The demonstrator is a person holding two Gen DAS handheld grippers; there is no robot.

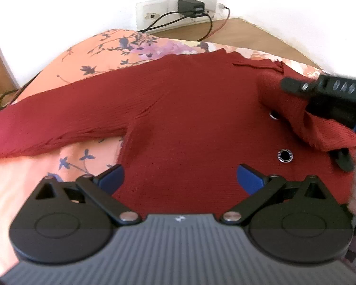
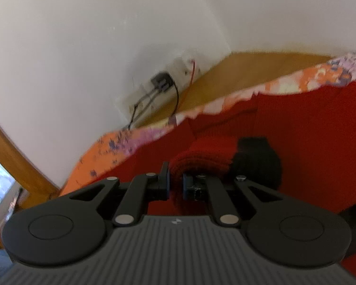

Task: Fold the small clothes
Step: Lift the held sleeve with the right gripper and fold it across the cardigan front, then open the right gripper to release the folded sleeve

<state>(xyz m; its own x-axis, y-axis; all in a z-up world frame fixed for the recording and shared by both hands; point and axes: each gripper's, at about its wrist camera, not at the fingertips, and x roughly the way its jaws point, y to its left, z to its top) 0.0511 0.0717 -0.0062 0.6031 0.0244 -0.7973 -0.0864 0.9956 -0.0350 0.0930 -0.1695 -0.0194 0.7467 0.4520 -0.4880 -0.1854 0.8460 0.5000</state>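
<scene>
The red knit top (image 1: pixel 189 109) lies spread on the floral bedcover (image 1: pixel 102 54), soft and limp, best taken at an edge. The right gripper (image 2: pixel 175 185) pinches a fold at three o'clock; the left gripper (image 1: pixel 180 178) hovers spread. A wall socket (image 1: pixel 178 9) sits at twelve.

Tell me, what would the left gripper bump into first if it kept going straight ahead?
Probably the red knit top. The open left gripper points across it, so its fingers would likely meet that fabric first, before the flowery sheet beyond. Depth is hard to judge here.
</scene>
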